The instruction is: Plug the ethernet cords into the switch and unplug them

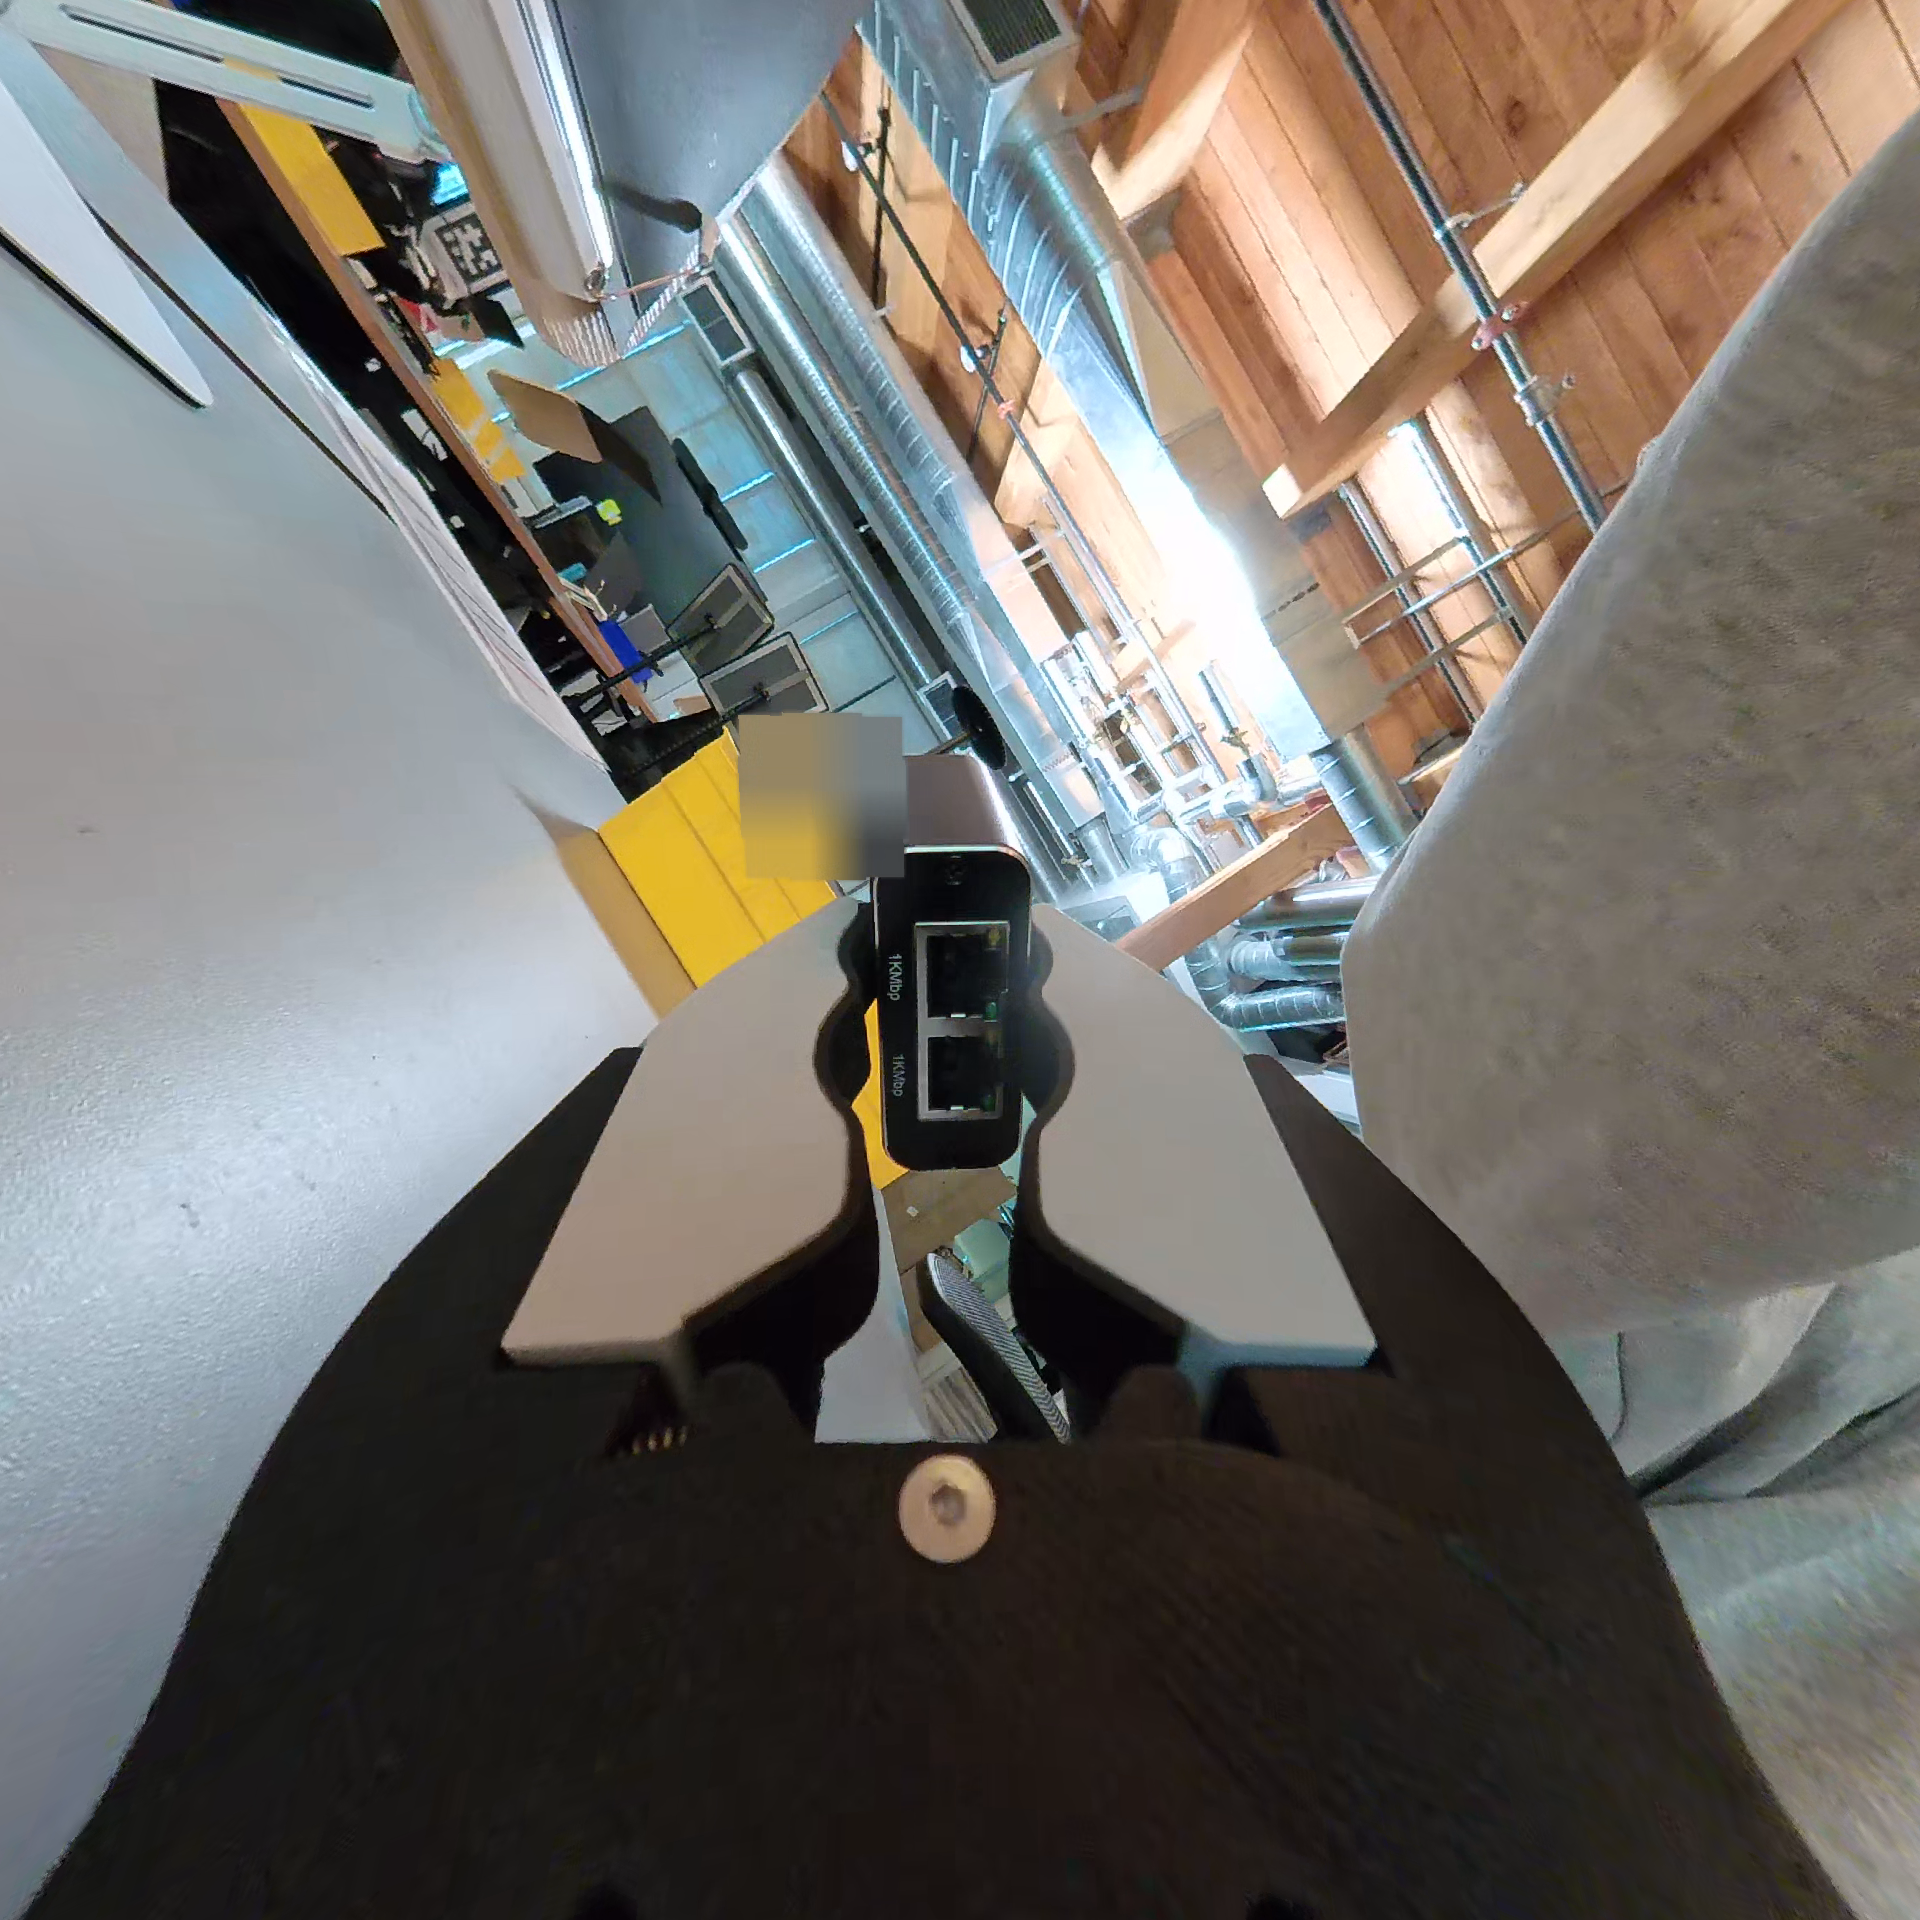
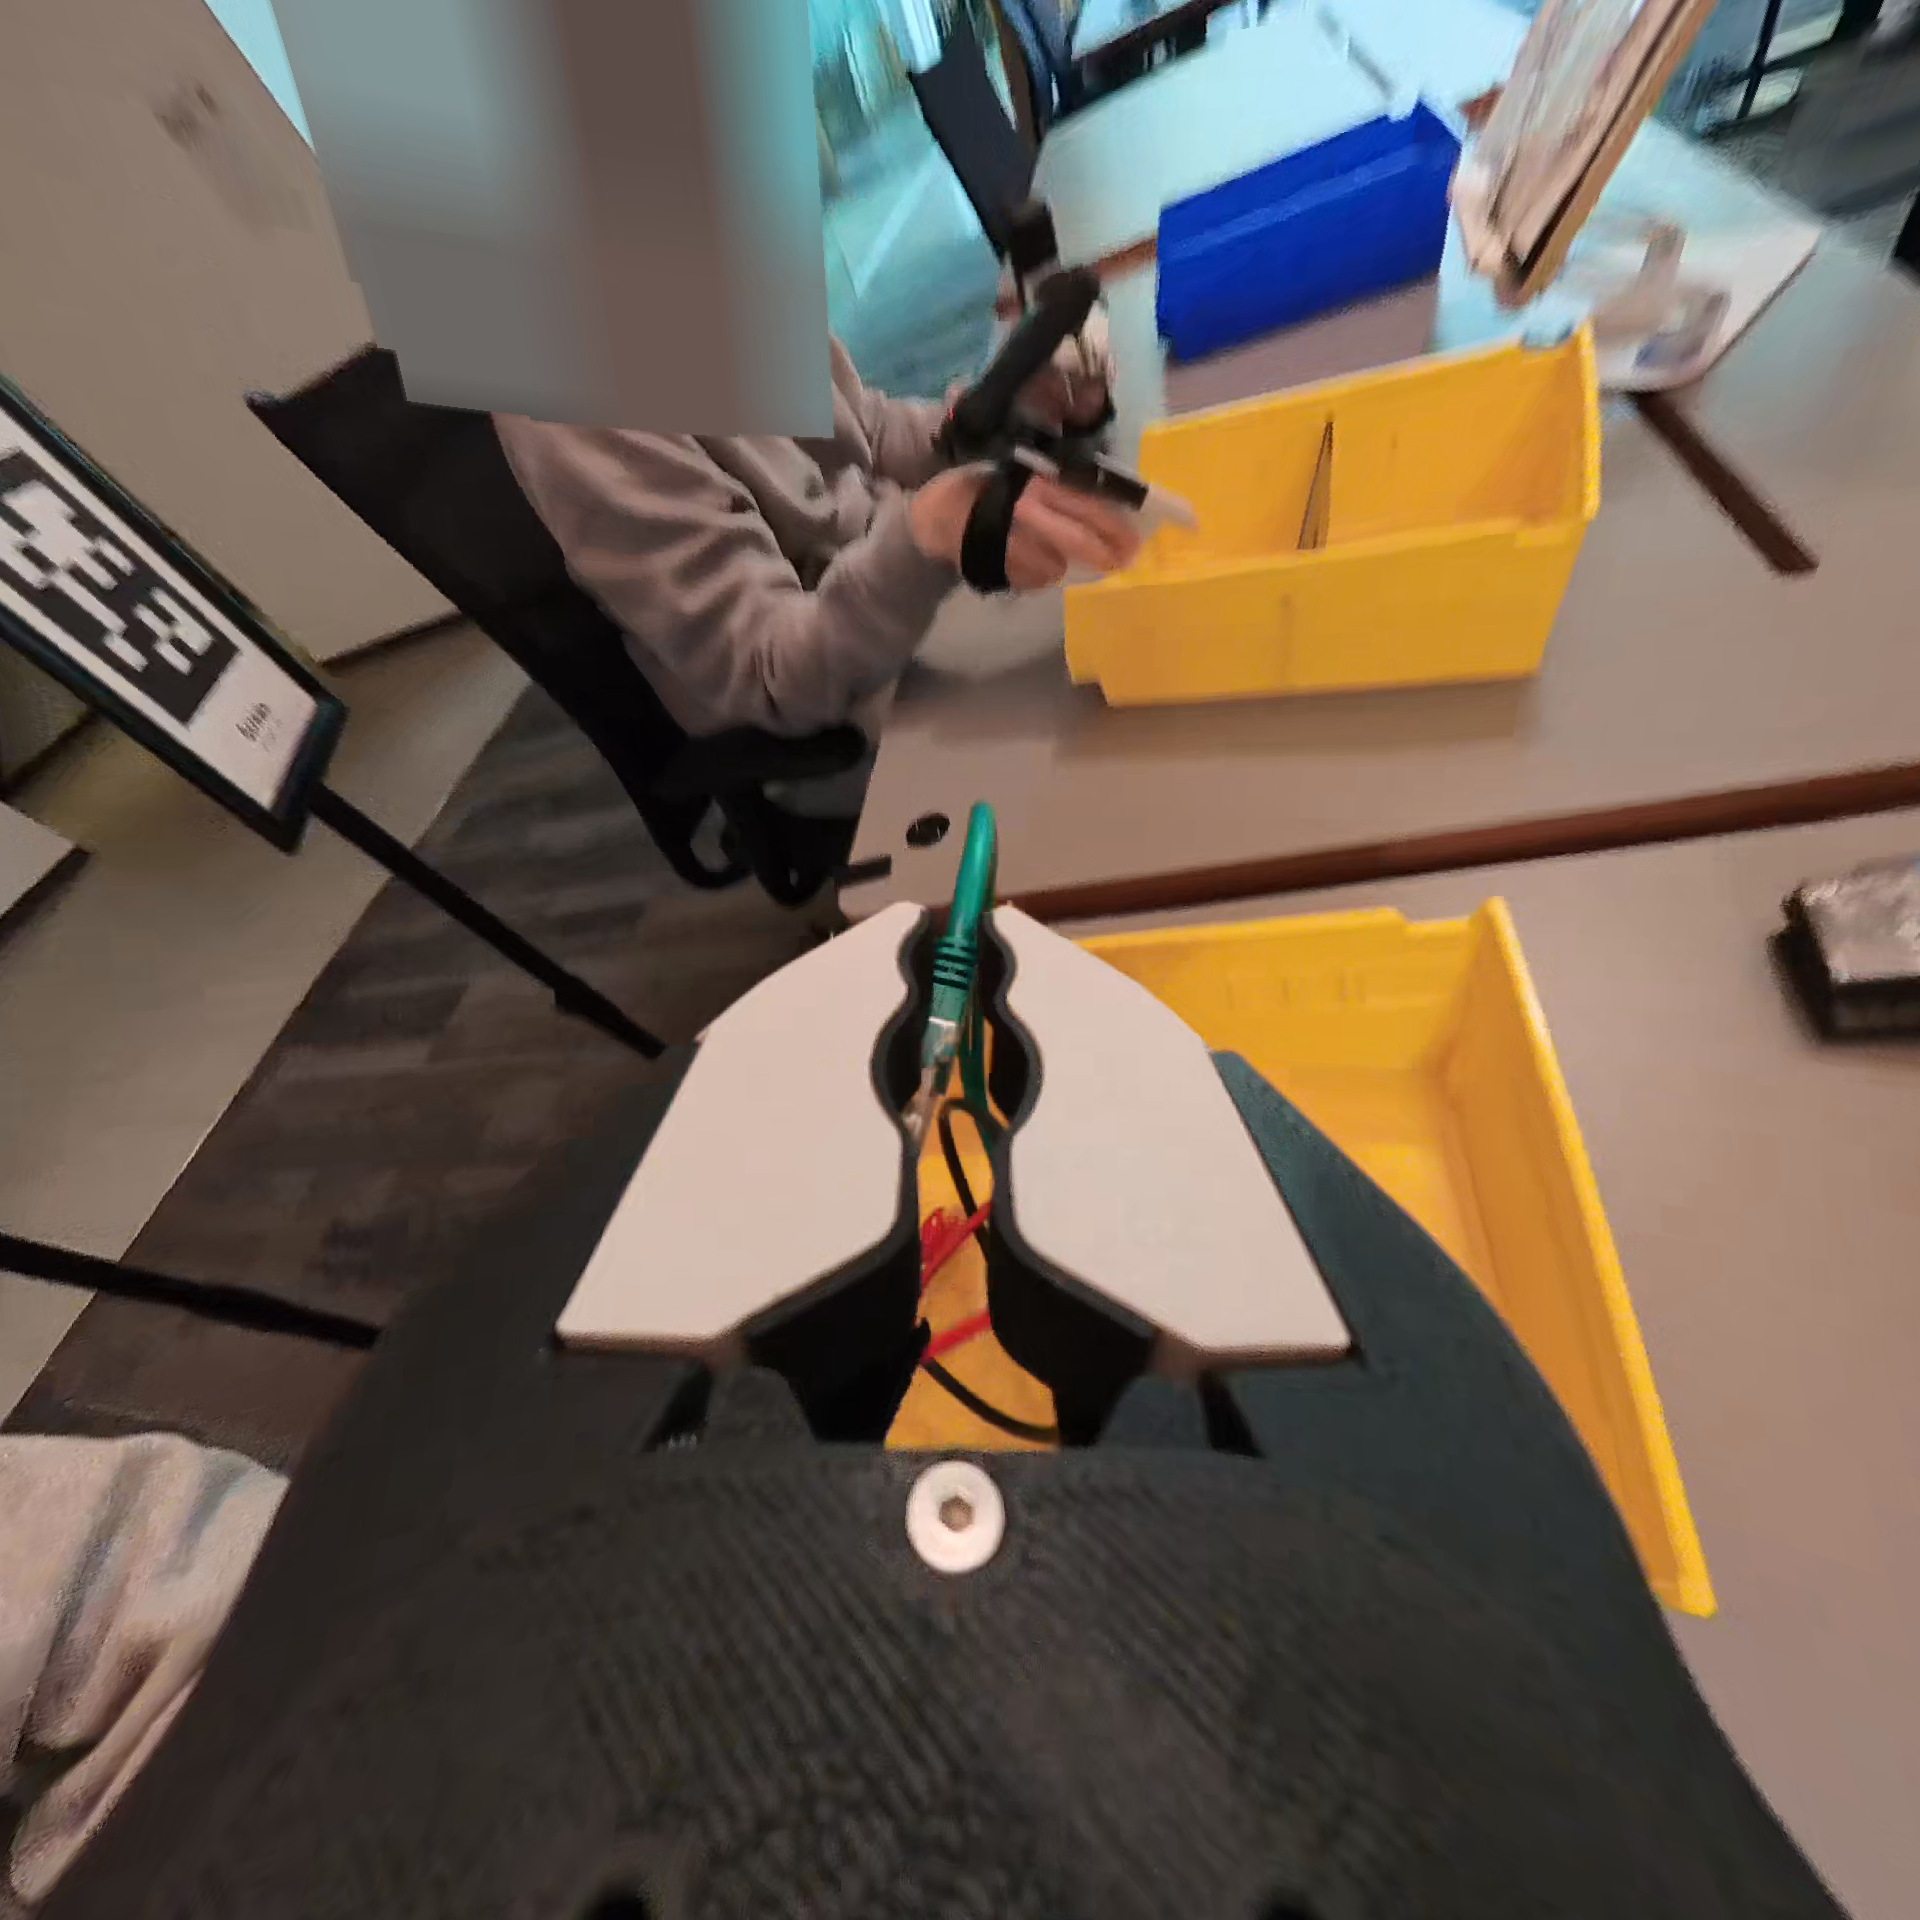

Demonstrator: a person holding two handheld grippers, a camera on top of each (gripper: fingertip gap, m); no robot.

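Left gripper (image 1: 951, 1023) clamping the small dark switch (image 1: 954, 1013) by its two long sides, lifted off any surface and tilted up toward the wooden ceiling. Port face turning straight back at the left wrist camera, two empty ethernet ports (image 1: 964, 1029) stacked one above the other along the fingers' line. Nothing plugged in yet.

Right gripper (image 2: 951, 971) pinching the green ethernet cord (image 2: 961, 956) just behind its clear plug (image 2: 933, 1049). Plug pointing back toward the right wrist camera and a little downward, long axis running along the fingers; cord looping up and out past the fingertips. Hovering above the near yellow bin (image 2: 1455, 1091), with red and black wires (image 2: 951, 1257) lying inside it below the plug.

Neither gripper showing in the other's view, so which way the switch lies from the plug: not possible to tell. Judging from both views, plug tip and port face each aiming back at their own holder rather than at each other. Likely needing a turn of one wrist or both, bringing the plug's long axis square to a port before pushing. Second yellow bin (image 2: 1351, 540) sitting farther off on the grey worktop (image 2: 1714, 1195).
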